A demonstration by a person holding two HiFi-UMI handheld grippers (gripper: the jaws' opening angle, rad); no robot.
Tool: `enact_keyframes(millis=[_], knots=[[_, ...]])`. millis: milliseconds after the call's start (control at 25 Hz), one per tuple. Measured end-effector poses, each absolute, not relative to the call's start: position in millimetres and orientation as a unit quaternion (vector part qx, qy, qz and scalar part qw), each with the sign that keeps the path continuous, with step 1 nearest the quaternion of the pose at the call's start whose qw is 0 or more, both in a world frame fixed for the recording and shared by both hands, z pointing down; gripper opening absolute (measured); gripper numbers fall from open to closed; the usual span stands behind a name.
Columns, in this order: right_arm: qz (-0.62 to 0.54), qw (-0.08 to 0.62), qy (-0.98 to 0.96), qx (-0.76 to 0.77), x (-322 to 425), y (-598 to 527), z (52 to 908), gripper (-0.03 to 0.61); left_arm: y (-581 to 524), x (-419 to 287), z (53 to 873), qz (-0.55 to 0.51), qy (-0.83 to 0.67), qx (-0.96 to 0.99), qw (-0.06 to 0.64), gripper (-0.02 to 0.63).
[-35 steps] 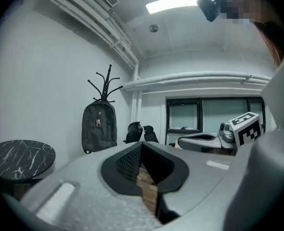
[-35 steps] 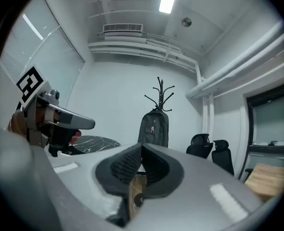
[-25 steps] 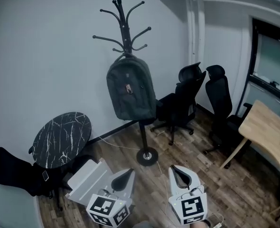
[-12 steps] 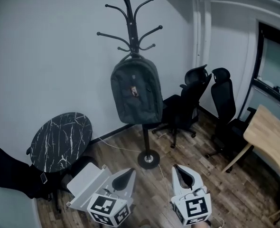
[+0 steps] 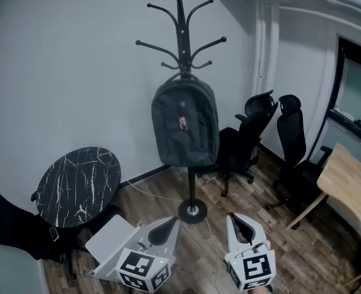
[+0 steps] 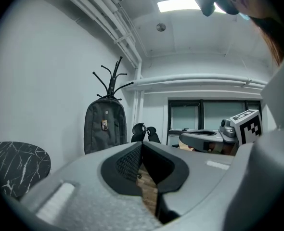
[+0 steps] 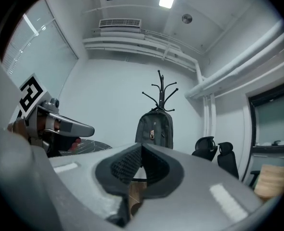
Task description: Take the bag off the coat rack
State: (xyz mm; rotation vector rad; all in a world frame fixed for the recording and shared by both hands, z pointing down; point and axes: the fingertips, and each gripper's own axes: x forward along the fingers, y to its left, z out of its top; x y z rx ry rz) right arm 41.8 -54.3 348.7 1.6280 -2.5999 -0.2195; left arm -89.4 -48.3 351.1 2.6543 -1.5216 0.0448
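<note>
A dark grey backpack (image 5: 185, 124) hangs by its top loop from a lower hook of the black coat rack (image 5: 180, 38), which stands on a round base (image 5: 193, 211) on the wood floor. The backpack (image 6: 103, 127) also shows in the left gripper view, and the backpack (image 7: 154, 131) in the right gripper view, far ahead of the jaws. My left gripper (image 5: 168, 227) and right gripper (image 5: 237, 221) are low in the head view, side by side, both shut with nothing between their jaws. They are well short of the rack.
A round black marble-top table (image 5: 78, 185) stands at the left by the wall. Two black office chairs (image 5: 254, 136) sit right of the rack, and a wooden desk (image 5: 349, 188) is at the far right. A white cable runs across the floor by the rack base.
The rack and backpack have shifted right and down in the head view and look slightly nearer. Both grippers stay shut and low in the picture.
</note>
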Motion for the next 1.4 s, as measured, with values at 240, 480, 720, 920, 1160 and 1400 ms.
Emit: enact_keyframes(millis=[240,480,720,920,1160,1400], knots=[[-0.091,0.044,-0.836,0.539,22,-66,348,0.002,-61,-105,350,0.014,-0.478,0.877,0.038,0.011],[-0.100,0.055,-0.828,0.548,11,-69,351,0.002,-69,-115,356,0.018,-0.474,0.880,0.043,0.011],[-0.103,0.058,-0.826,0.552,4,-74,352,0.002,-75,-120,354,0.011,-0.470,0.881,0.046,0.009],[-0.107,0.059,-0.822,0.557,2,-84,351,0.002,-85,-124,354,0.005,-0.473,0.880,0.046,0.009],[-0.108,0.059,-0.816,0.564,3,-104,351,0.002,-104,-127,352,0.005,-0.476,0.878,0.045,0.009],[-0.107,0.063,-0.817,0.562,1,-125,355,0.002,-124,-126,352,0.007,-0.474,0.880,0.041,0.011]])
